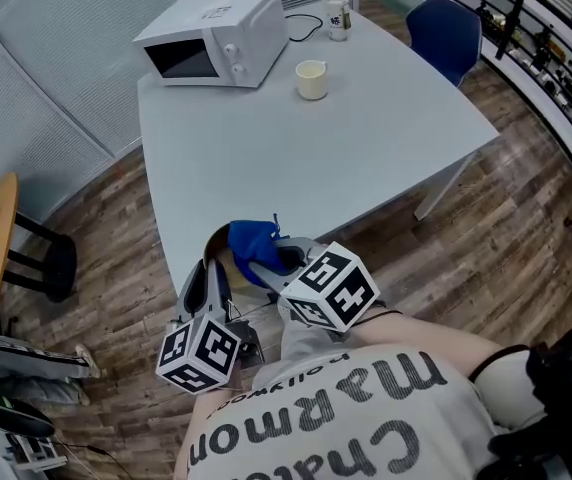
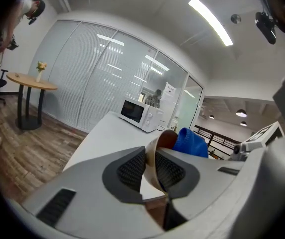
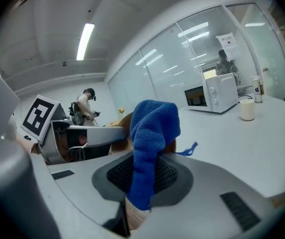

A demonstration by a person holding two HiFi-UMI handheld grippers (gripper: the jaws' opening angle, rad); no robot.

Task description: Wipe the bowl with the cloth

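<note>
**Wipe under way: cloth at the bowl's mouth**

Clamping the bowl (image 2: 165,140) by its wall in the left gripper (image 2: 151,176), pads set narrow, one inside the rim and one outside. Pinching a fold of the blue cloth (image 3: 152,128) in the right gripper (image 3: 142,176), jaws closed on it. Holding the bowl tilted at the near edge of the grey table (image 1: 296,158), close to the body. Pushing the cloth into the bowl's opening from the right. Judging the wipe begun; cannot tell how much of the interior is covered. Left to do, probably: the rest of the inside.
</note>
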